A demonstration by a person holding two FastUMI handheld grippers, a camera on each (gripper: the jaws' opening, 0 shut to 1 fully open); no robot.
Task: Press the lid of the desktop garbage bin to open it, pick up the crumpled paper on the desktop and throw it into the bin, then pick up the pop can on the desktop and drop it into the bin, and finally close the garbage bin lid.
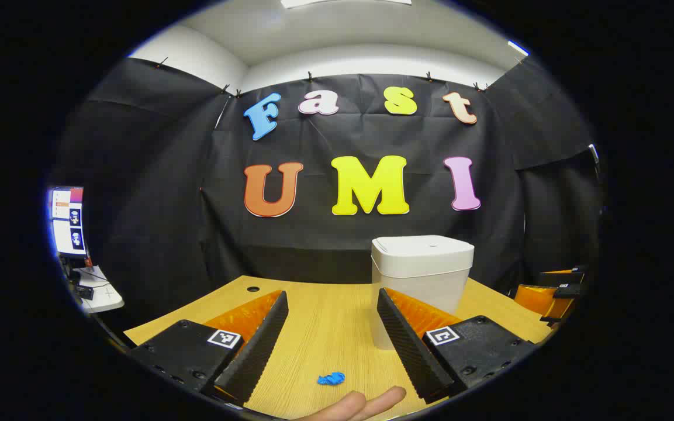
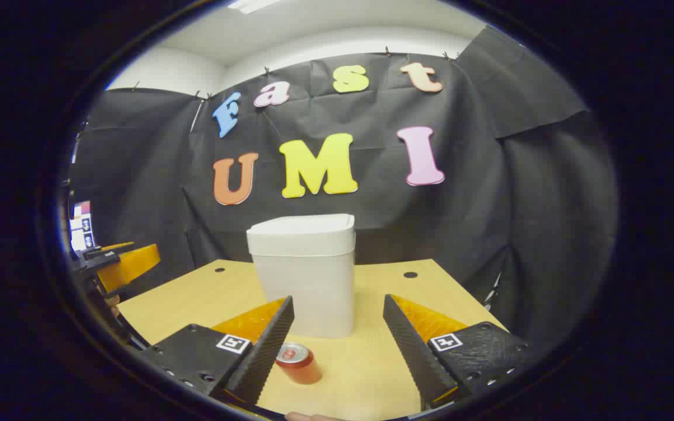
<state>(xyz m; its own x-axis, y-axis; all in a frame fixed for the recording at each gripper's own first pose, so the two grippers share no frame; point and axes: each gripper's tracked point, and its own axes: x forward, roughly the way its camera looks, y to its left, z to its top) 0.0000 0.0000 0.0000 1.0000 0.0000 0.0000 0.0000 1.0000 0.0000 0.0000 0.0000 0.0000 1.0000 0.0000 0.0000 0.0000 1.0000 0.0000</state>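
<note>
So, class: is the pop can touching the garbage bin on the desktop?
Apart. In the right gripper view the pop can lies on its side in front of the garbage bin, with a strip of bare desktop showing between the can and the bin's base.

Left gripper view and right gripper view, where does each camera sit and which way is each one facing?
Left gripper view: rides the left gripper, facing the white plastic lidded garbage bin across the light wooden table; open jaws frame the small blue crumpled paper; a person's fingers show at the bottom.
Right gripper view: rides the right gripper, facing the bin; open jaws, a red pop can lying by the left one.
Shared: the bin, lid closed, the table, the black cloth wall.
</note>
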